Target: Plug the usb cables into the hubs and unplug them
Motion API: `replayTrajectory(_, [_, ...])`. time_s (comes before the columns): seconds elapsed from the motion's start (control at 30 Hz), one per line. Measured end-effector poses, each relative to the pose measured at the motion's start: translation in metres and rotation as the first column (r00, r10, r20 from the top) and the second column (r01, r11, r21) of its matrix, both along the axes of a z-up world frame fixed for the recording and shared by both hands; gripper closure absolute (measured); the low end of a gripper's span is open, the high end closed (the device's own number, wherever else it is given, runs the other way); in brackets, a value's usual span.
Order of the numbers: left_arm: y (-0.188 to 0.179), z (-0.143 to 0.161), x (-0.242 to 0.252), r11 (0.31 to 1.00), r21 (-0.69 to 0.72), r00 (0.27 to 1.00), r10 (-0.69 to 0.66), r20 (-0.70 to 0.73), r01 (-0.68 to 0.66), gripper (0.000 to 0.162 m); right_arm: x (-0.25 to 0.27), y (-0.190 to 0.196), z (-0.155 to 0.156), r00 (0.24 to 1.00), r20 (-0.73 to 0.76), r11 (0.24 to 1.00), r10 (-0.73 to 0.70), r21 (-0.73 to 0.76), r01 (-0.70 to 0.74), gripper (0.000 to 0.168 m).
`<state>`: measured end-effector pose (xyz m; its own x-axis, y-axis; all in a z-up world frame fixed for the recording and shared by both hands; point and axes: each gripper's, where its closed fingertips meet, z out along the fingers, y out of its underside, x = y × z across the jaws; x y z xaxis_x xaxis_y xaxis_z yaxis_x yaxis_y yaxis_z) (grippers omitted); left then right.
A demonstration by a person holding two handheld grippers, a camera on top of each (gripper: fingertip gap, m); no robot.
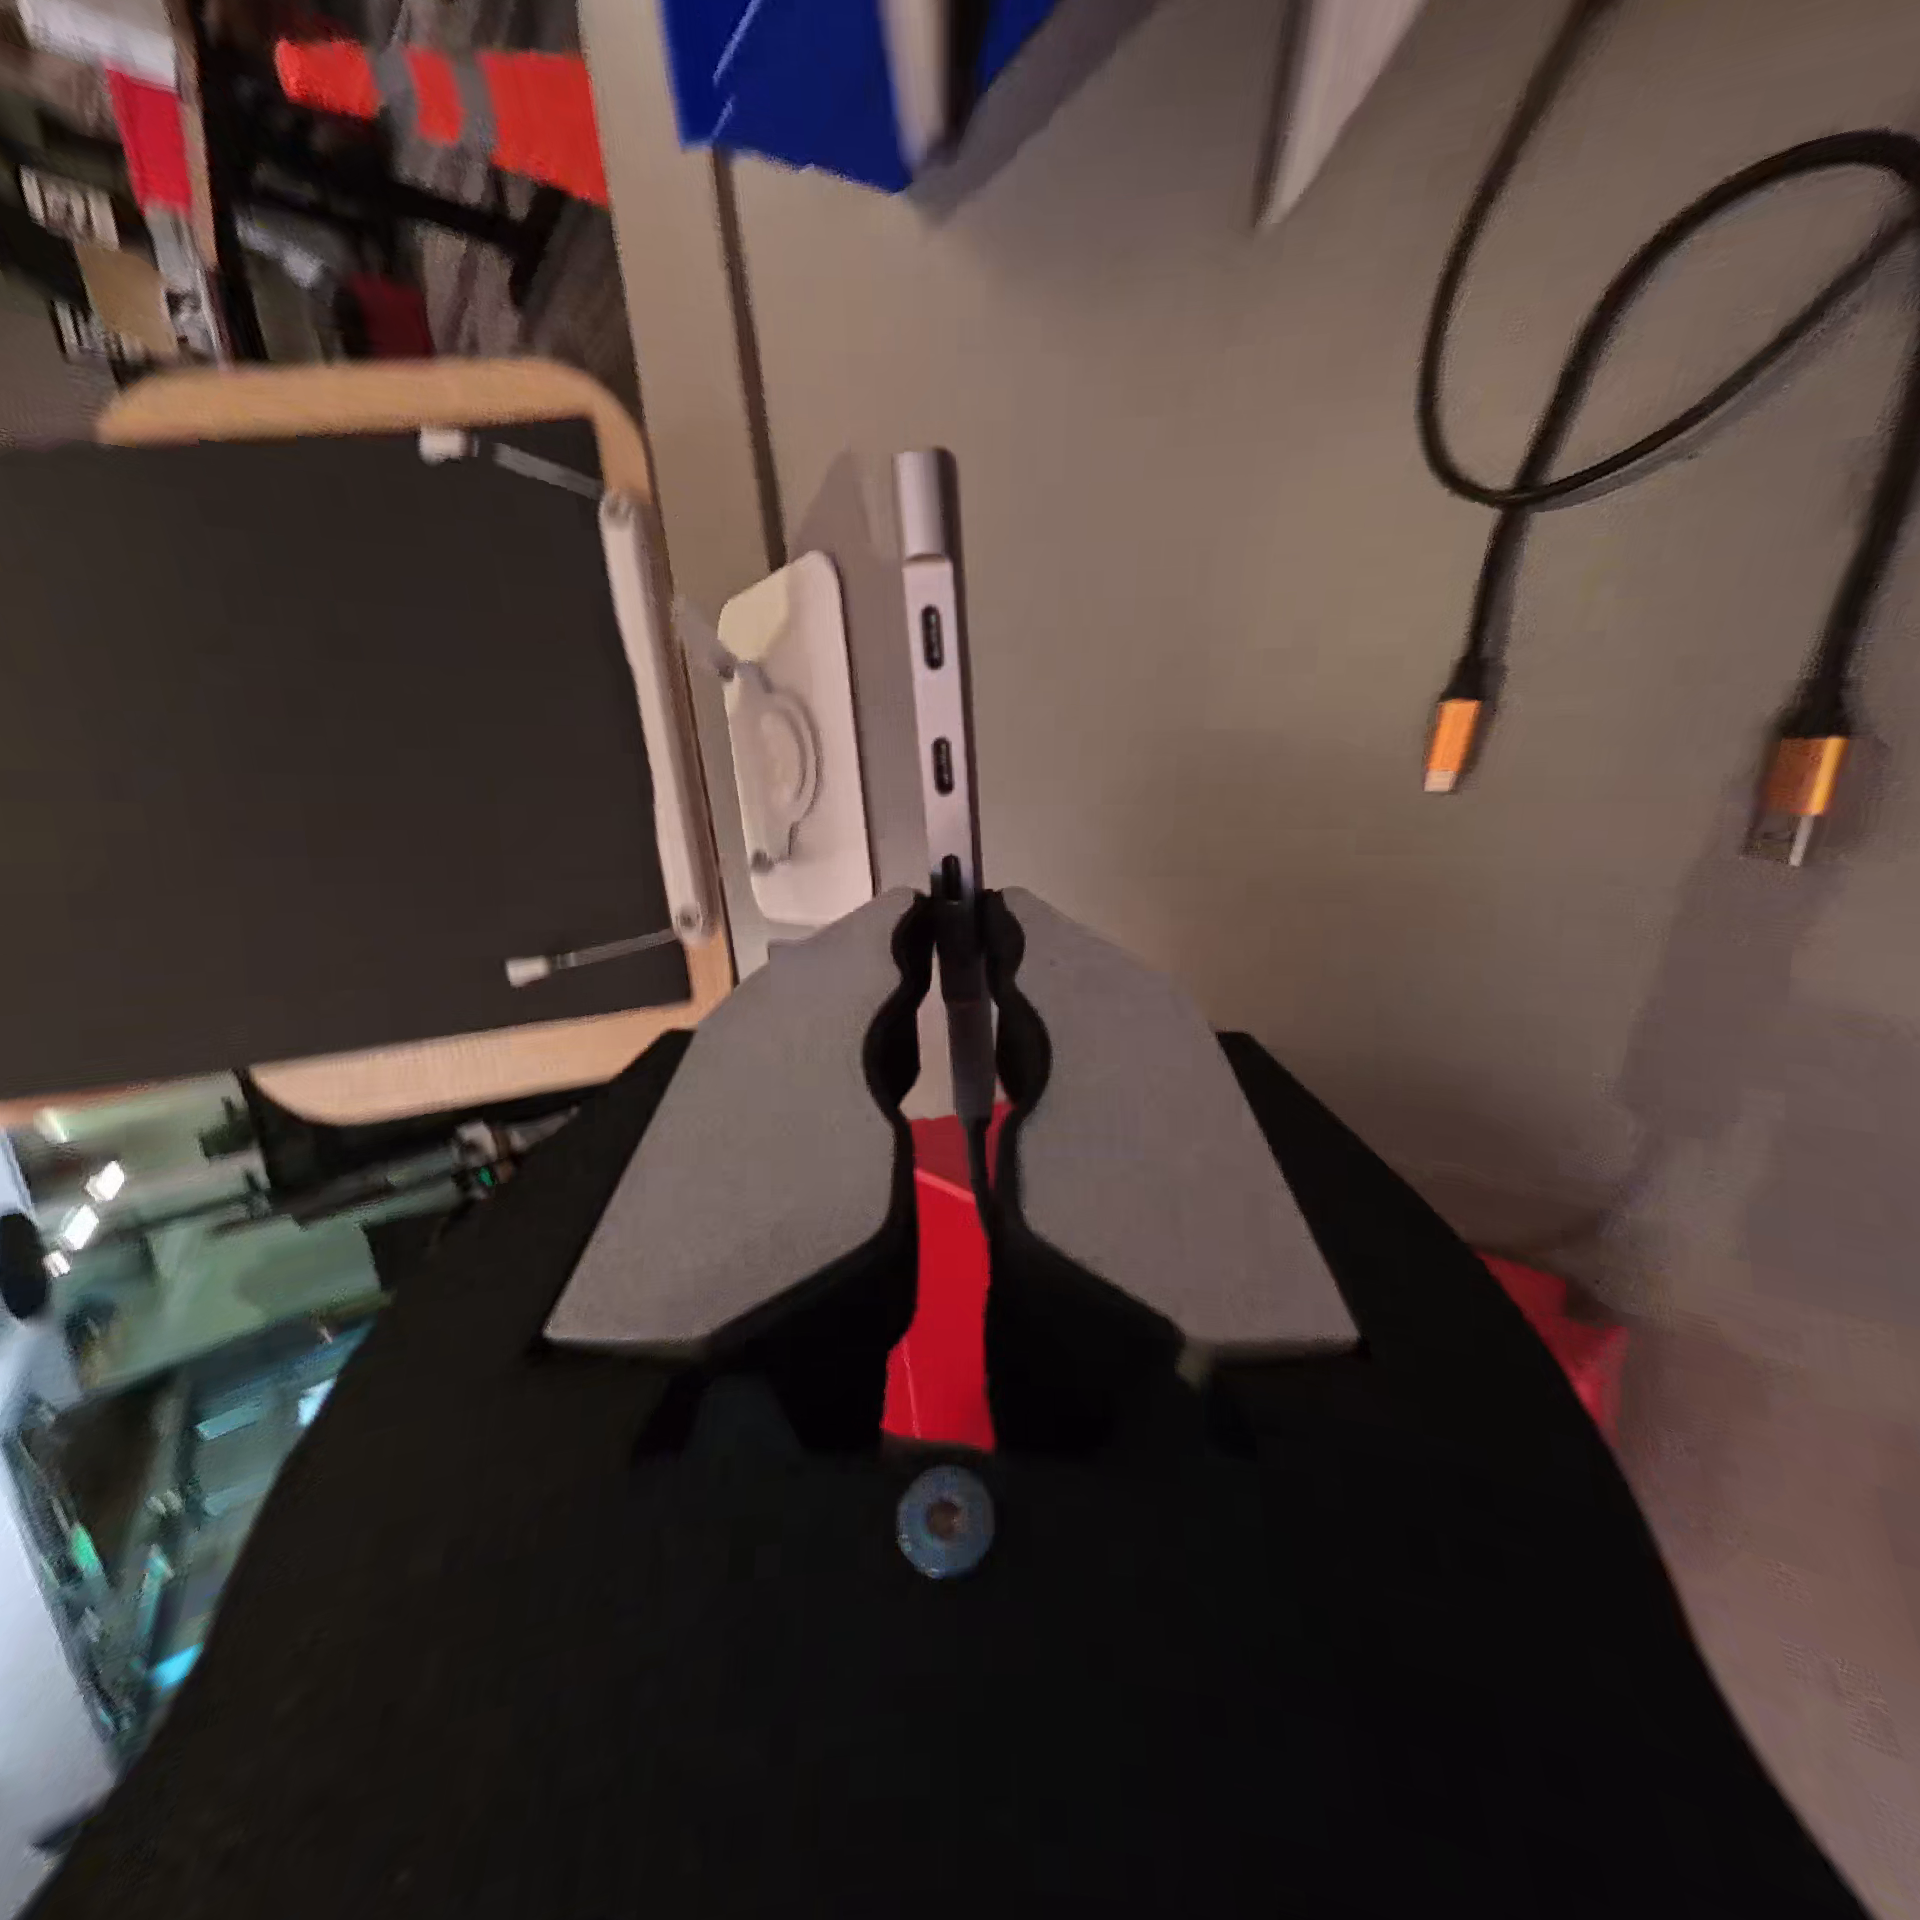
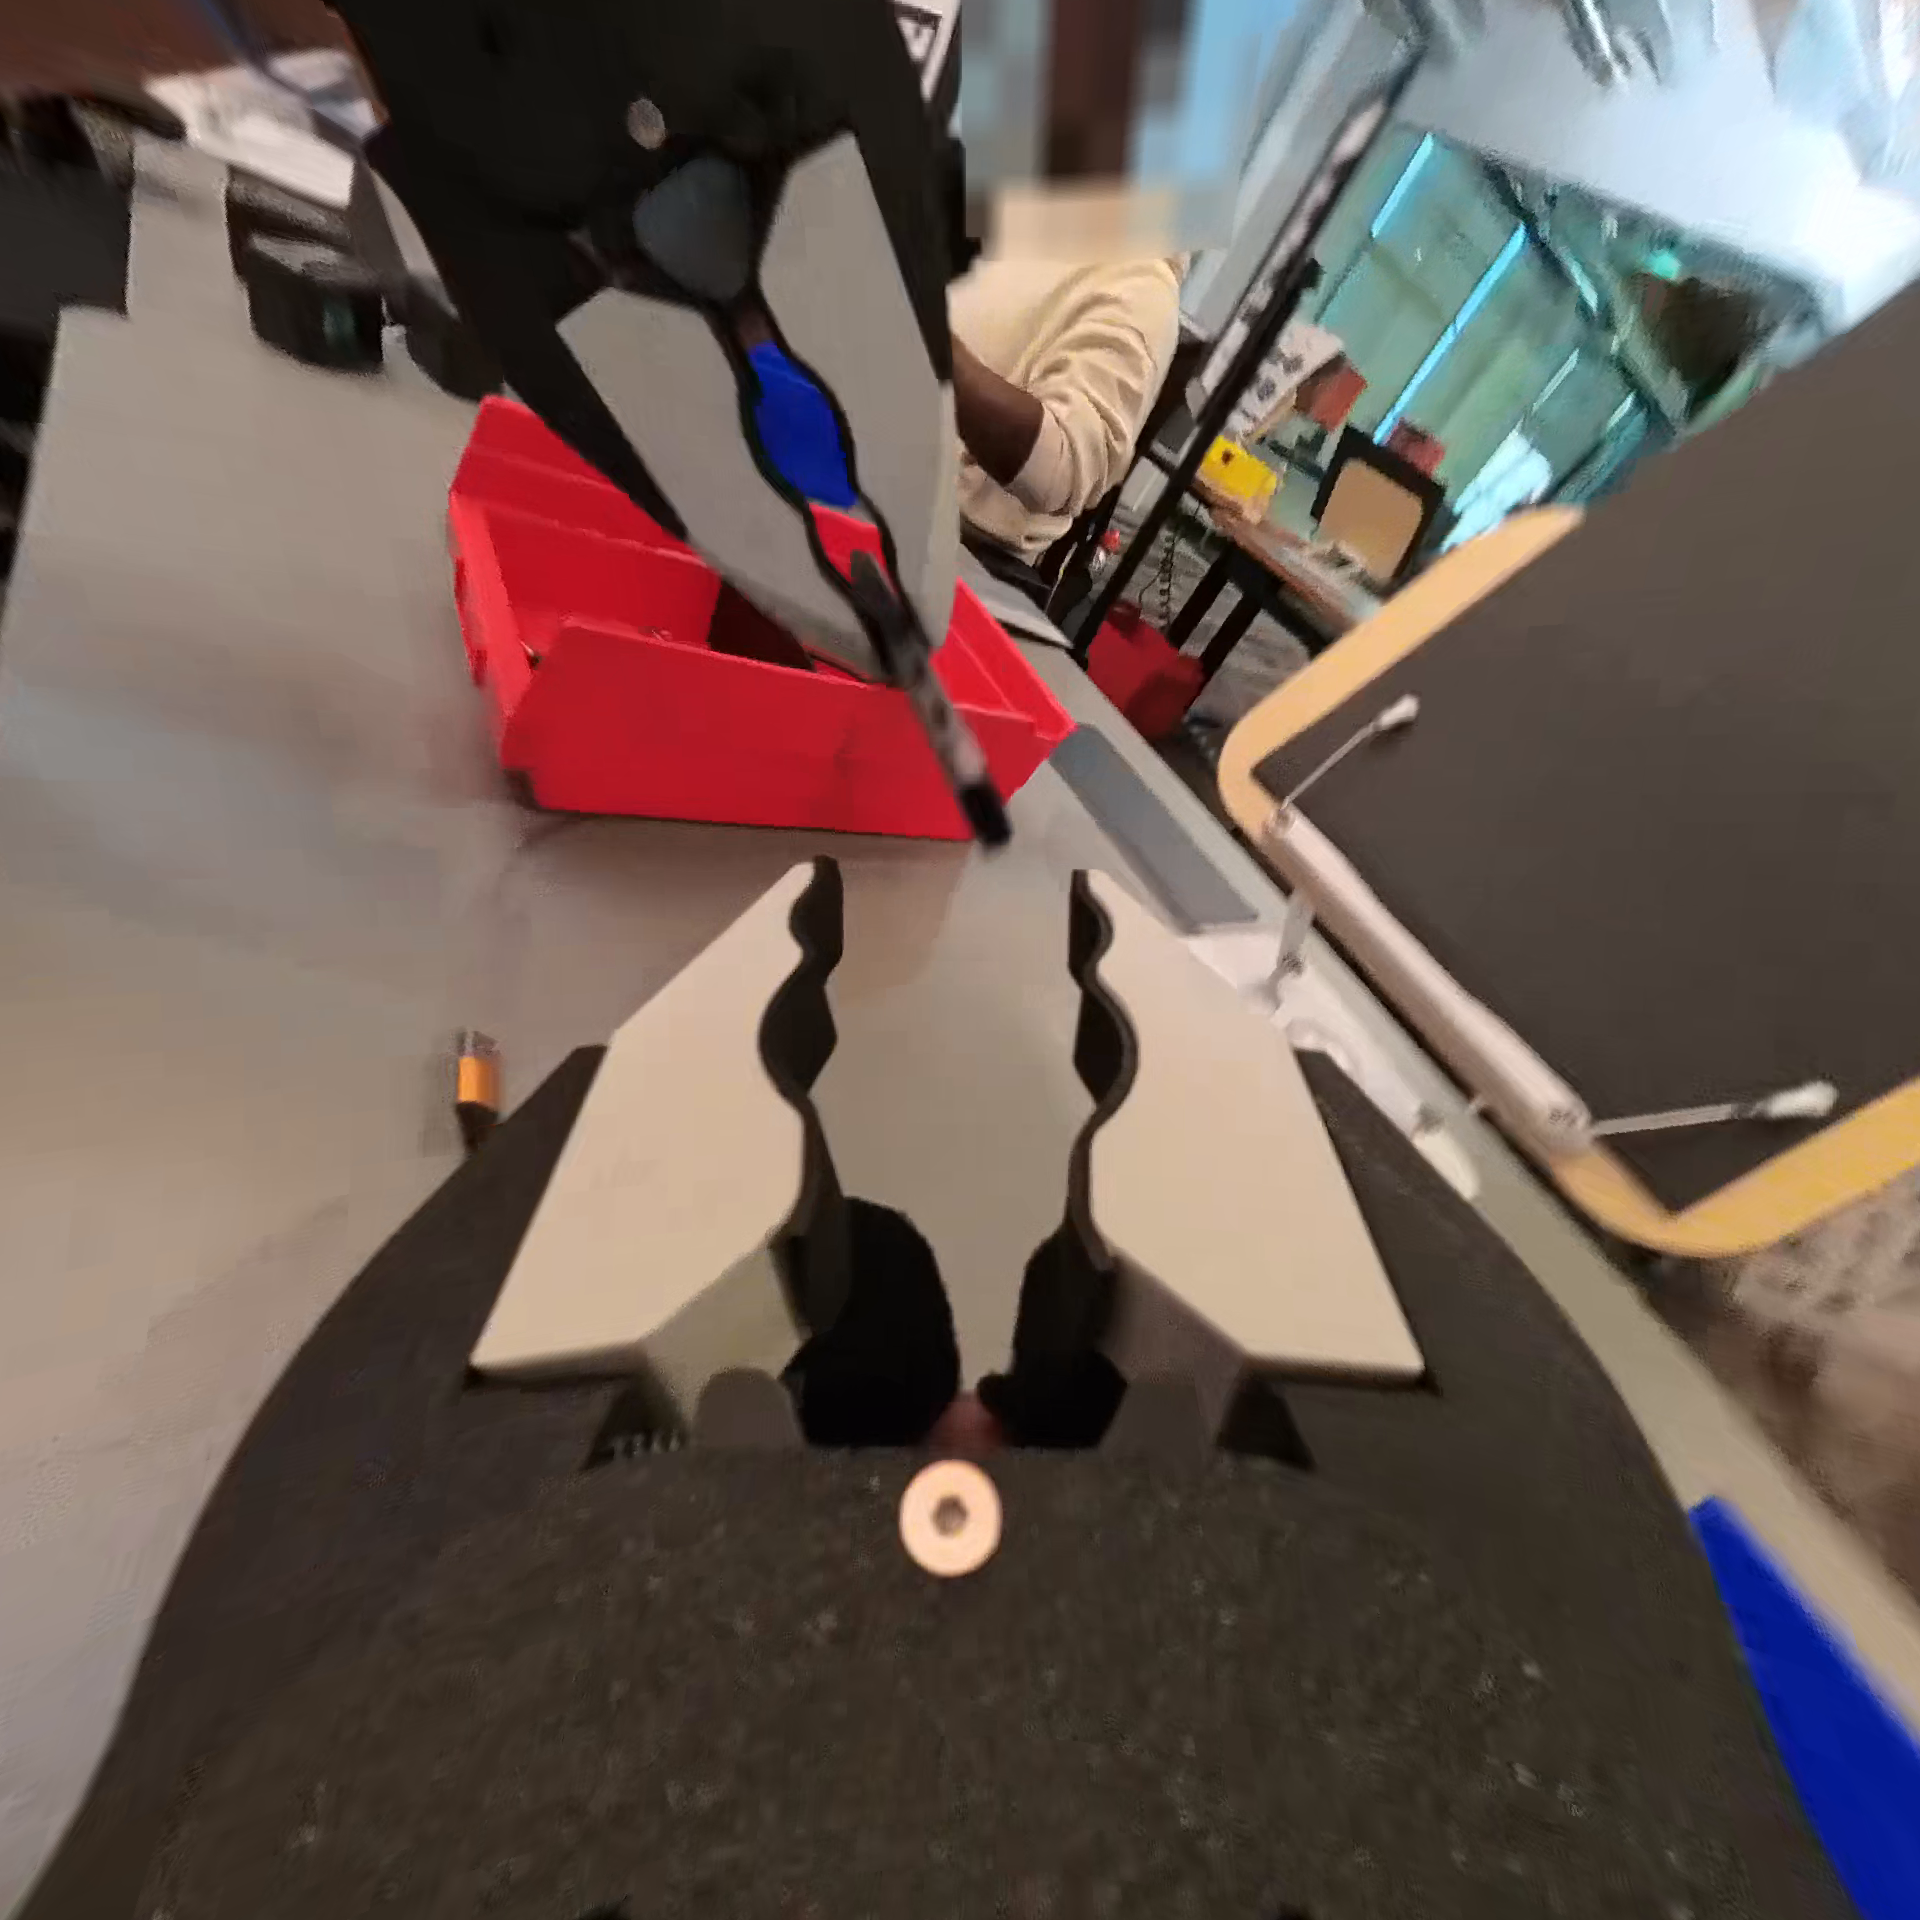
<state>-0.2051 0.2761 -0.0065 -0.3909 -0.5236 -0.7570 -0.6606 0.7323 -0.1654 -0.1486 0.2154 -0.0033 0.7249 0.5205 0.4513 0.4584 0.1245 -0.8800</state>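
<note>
My left gripper [image 1: 954,904] is shut on a black cable plug [image 1: 958,977], its thin cable trailing back between the fingers. The plug tip points at the ported side of a grey hub [image 1: 935,665] lying on the grey table, close to its nearest port; I cannot tell whether they touch. In the right wrist view the left gripper [image 2: 894,644] comes down from above with the plug [image 2: 961,758] next to the hub [image 2: 1143,831]. My right gripper [image 2: 951,883] is open and empty, low over the table just short of the hub.
A black cable with orange connectors [image 1: 1455,727] lies to the right; one connector [image 2: 478,1081] shows beside my right gripper. A red bin [image 2: 727,707], a blue bin [image 1: 810,94] and a white holder [image 1: 800,727] stand nearby. A wood-rimmed chair [image 2: 1558,831] is past the table edge. A person's sleeve [image 2: 1070,384] is behind. The left gripper's tips are roughly 9 cm from the right gripper's.
</note>
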Motion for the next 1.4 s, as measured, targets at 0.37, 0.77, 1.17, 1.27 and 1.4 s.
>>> replayTrajectory(0.37, [-0.038,-0.001,0.018,0.985,0.117,0.99,-0.115,-0.08,0.124,0.153,-0.009,0.005,-0.01,0.981,0.196,0.999,-0.008,0.054,-0.002,0.159])
replayTrajectory(0.77, [-0.073,0.056,0.03,0.999,0.016,0.955,-0.049,0.293,0.047,0.142,0.033,0.008,0.01,0.995,-0.002,0.988,-0.098,0.117,0.097,0.162])
replayTrajectory(1.17, [-0.101,-0.03,0.073,0.369,-0.894,0.862,0.334,0.382,0.253,0.127,0.043,-0.011,0.027,0.777,-0.611,0.986,0.152,0.033,-0.166,0.168])
replayTrajectory(1.27, [-0.094,-0.037,0.085,0.084,-0.934,0.857,0.376,0.352,0.347,0.117,0.037,-0.008,0.009,0.761,-0.632,0.978,0.149,-0.02,-0.208,0.168])
replayTrajectory(1.4, [-0.093,-0.055,0.072,-0.071,-0.944,0.884,0.38,0.273,0.322,0.123,0.047,0.002,-0.024,0.883,-0.468,0.98,0.025,-0.164,-0.115,0.167])
